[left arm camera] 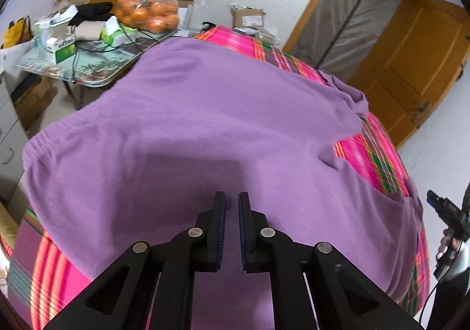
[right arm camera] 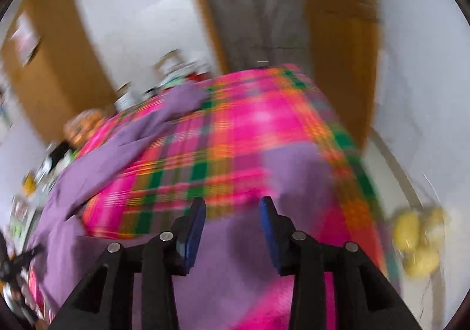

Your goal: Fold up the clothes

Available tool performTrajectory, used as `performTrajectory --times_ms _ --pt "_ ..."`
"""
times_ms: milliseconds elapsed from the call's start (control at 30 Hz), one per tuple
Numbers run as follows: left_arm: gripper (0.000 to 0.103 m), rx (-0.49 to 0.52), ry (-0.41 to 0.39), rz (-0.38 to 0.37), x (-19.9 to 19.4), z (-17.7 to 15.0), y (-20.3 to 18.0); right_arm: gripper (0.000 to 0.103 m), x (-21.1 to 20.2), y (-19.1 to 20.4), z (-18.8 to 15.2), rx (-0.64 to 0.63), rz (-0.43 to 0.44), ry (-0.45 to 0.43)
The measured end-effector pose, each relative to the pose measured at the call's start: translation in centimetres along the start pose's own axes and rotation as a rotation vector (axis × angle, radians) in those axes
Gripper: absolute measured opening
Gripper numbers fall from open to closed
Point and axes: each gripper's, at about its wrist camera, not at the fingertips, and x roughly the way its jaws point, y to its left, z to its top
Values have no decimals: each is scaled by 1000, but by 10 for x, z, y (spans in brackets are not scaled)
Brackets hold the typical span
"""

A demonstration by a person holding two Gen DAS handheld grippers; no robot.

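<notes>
The left claw (left arm camera: 232, 203) hangs low over the purple garment (left arm camera: 188, 136), its pads drawn close with a thin gap between them and nothing caught in that gap. The right claw (right arm camera: 232, 206) stands with a wider gap, also holding nothing, above a purple edge of the same garment; that view is blurred by motion.

Progress, as judged: the garment lies spread and mostly flat on the pink plaid cloth (left arm camera: 370, 153) covering what appears to be a bed. The right sleeve angles outward across the plaid. No fold line across the body is apparent. The folding remains to be done, as far as this spread shows.

Condition: soft knit, light wrinkling, ribbed hem at the left, collar area bunched at the far right. A cluttered counter (left arm camera: 97, 65) stands beyond.
</notes>
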Motion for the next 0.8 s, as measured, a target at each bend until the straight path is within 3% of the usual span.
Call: performTrajectory --times_ms 67,333,500,567,600,667,800 --pt "9 6 8 4 2 -3 -4 42 -4 -18 -5 45 -22 -5" --pt "10 14 16 37 2 -12 -14 42 5 -23 6 -11 -73 -2" --pt "11 21 0 56 1 -16 -18 42 40 -8 14 -128 -106 70" --pt "11 21 -5 58 1 -16 -19 27 52 -6 14 -156 -117 100" --pt "11 20 -8 58 1 -16 -18 9 55 -6 14 -163 -119 105" --pt "11 20 -11 58 1 -16 -18 6 55 -9 13 -152 -110 101" --pt "11 18 -25 52 1 -17 -17 6 17 -35 8 4 -45 14"
